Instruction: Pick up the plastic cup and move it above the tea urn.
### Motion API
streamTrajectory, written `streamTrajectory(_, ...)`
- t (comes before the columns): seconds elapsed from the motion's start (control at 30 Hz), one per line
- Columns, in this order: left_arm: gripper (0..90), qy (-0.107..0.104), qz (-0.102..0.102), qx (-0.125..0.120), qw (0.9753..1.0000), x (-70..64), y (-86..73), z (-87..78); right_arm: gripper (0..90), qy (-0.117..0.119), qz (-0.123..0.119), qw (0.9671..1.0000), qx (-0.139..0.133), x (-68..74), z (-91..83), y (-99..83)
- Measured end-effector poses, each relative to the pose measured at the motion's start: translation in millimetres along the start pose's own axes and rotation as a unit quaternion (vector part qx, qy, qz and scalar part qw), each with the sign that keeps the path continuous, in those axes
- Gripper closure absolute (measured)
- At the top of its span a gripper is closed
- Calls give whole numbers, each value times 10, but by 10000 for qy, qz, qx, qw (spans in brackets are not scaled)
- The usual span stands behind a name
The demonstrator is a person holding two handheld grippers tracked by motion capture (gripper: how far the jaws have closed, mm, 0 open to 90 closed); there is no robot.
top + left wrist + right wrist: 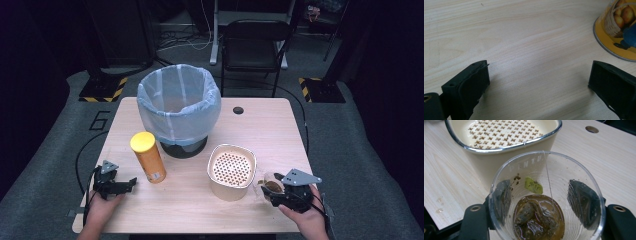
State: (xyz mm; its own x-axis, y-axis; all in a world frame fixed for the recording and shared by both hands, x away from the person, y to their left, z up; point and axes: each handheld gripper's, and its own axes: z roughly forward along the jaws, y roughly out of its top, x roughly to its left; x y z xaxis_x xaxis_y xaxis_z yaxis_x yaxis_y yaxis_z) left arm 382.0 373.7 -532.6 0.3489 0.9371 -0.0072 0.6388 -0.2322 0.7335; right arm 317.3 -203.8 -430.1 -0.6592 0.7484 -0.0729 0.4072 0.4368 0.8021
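Observation:
My right gripper (274, 192) is shut on a clear plastic cup (546, 197) near the table's front right; its jaws press the cup's sides. A wet tea bag (536, 218) lies in brown liquid at the cup's bottom, its string running up the wall. Just left of the cup stands a cream bin with a perforated strainer insert (231, 171). My left gripper (131, 183) rests open at the front left, with bare wood between its fingers (470, 85). A yellow cylindrical can (148, 157) stands upright just right of it.
A waste bin lined with a pale blue bag (179, 107) stands at the table's back centre. A round cable hole (238, 110) sits to its right. A black folding chair (255, 47) is beyond the table's far edge (250, 99).

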Motion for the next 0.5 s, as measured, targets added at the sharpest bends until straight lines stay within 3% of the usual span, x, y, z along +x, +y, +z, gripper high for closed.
streamTrajectory(0.2, 30, -1, -1, 0, 10000, 0, 0, 0, 354, 53, -105, 9999, 11, -91, -26, 103)
streamTrajectory(0.5, 30, 0, -1, 0, 10000, 0, 0, 0, 357, 109, 15, 9999, -93, -280, -39, 260)
